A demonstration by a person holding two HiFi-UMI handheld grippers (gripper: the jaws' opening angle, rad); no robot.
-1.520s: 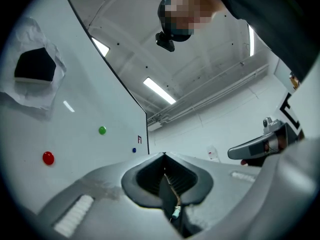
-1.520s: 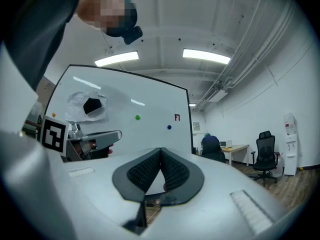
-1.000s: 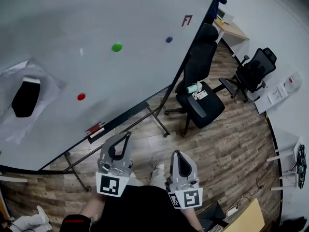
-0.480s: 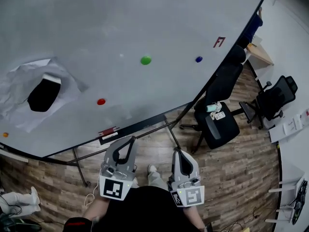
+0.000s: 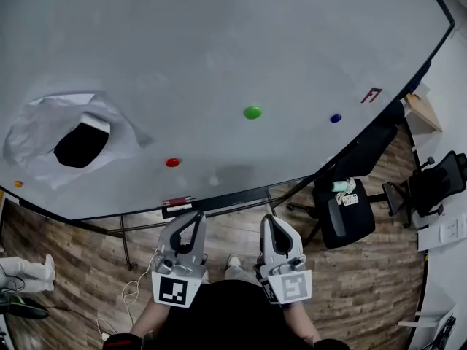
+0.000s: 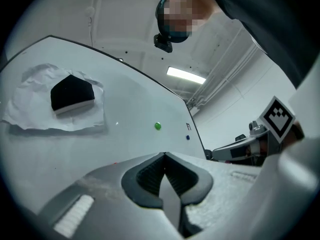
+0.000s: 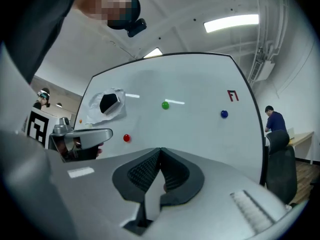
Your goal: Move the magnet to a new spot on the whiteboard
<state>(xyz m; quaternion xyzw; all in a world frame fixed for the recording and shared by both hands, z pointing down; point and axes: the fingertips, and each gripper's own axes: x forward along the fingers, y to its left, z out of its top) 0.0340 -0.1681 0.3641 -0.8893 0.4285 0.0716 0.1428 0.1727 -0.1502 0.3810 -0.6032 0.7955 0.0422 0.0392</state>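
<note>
A large whiteboard fills the upper head view. On it sit a green magnet, a red magnet, a blue magnet and a small orange one at the far left. My left gripper and right gripper hang side by side below the board's lower edge, both shut and holding nothing. In the right gripper view the green magnet, red magnet and blue magnet lie ahead. The left gripper view shows the green magnet far off.
A black eraser rests on crumpled white paper stuck to the board's left side. A red mark is at the board's right. A black office chair stands right of the board on wood flooring. A red-and-white item lies on the tray.
The head view has swung so the whiteboard and its magnets shifted right and down in the picture. Both grippers stayed shut and low, drifting slightly right.
</note>
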